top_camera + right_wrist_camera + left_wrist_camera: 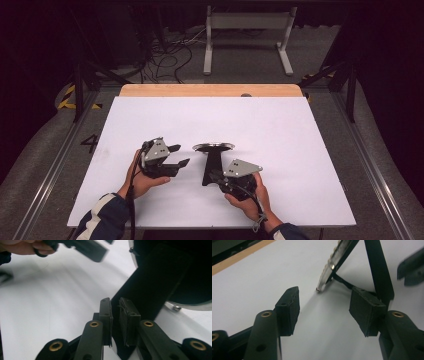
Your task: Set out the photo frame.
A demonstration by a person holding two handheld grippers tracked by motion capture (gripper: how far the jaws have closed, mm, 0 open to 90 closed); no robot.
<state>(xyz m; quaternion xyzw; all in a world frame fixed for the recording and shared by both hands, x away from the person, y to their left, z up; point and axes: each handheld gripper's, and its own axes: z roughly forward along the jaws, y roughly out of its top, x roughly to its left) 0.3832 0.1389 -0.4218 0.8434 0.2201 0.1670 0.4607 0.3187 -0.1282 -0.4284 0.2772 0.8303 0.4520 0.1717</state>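
A small frying pan (213, 147) is seen on the white table (280, 130), tipped up on its rim with its black handle (212, 167) running down toward the person. In the right gripper view the handle (150, 282) is clamped edge-on between the nearly closed jaws of the right gripper (115, 317); the grip is narrow and sits near the handle's end. The left gripper (175, 156) is held just left of the pan with its jaws wide apart and nothing between them; in the left gripper view the metal rim (332, 263) is seen touching the table.

Risks, as judged:
- The pan may be swung round in the jaws by the weight of its bowl, since it is held far from that weight.
- The handle may be let slip if the clamp is loosened.
- The tilted rim may be knocked by the open left gripper if it is brought in carelessly.
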